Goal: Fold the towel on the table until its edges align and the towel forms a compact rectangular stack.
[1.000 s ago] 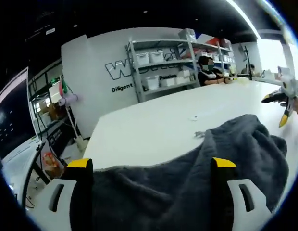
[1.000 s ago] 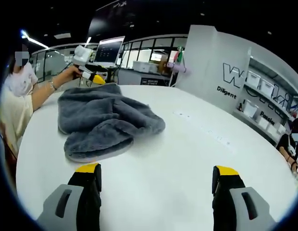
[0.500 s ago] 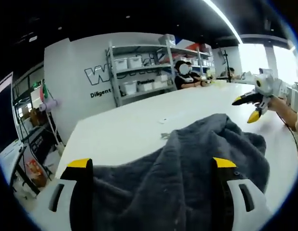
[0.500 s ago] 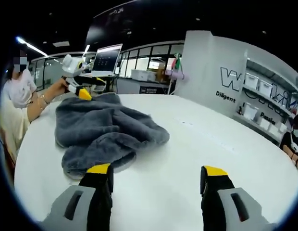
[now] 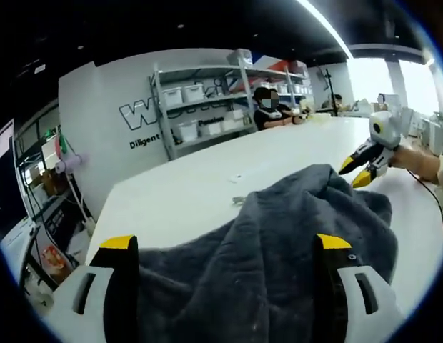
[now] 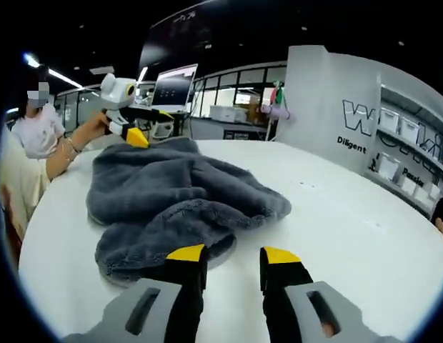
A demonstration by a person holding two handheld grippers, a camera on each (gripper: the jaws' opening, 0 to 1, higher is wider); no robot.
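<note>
- Person [image 6: 25, 136], seated at the far L of the R gripper view, beside the bench [image 6: 364, 250]; one hand held the left gripper [image 6: 132, 118] over the far edge of the towel [image 6: 175, 204]. In that view its yellow-tipped jaws pointed down at the cloth; whether they touched it could not be told.
- Left gripper's own view: left gripper [image 5: 225, 243] jaws stood wide apart, nothing clamped, w/ dark grey towel [image 5: 279, 264] heaped between and beyond them.
- Towel: a rumpled, unfolded mound on the white bench [image 5: 186, 193]; no aligned edges, so the fold looked barely begun.
- Right gripper [image 6: 231, 254]: jaws drawn close w/ a narrow gap, holding nothing, tips just beside the towel's near lobe. Also seen as right gripper [image 5: 364, 161] at the mound's far side in the L gripper view.
- Risk (judgement): jaws that nearly shut may pinch one thick roll rather than a single corner, dragging the whole heap; the buried, hidden edges would cause a skewed fold.
- Risk: lifting from one side alone could slide the towel toward the bench rim.
- Surroundings: laptop [image 6: 171, 87] behind the towel; lettered wall panel [image 5: 146, 114]; shelf rack [image 5: 207, 100] w/ bins; a second person [image 5: 268, 107] seated at the far end. None of these obstructed the towel.
</note>
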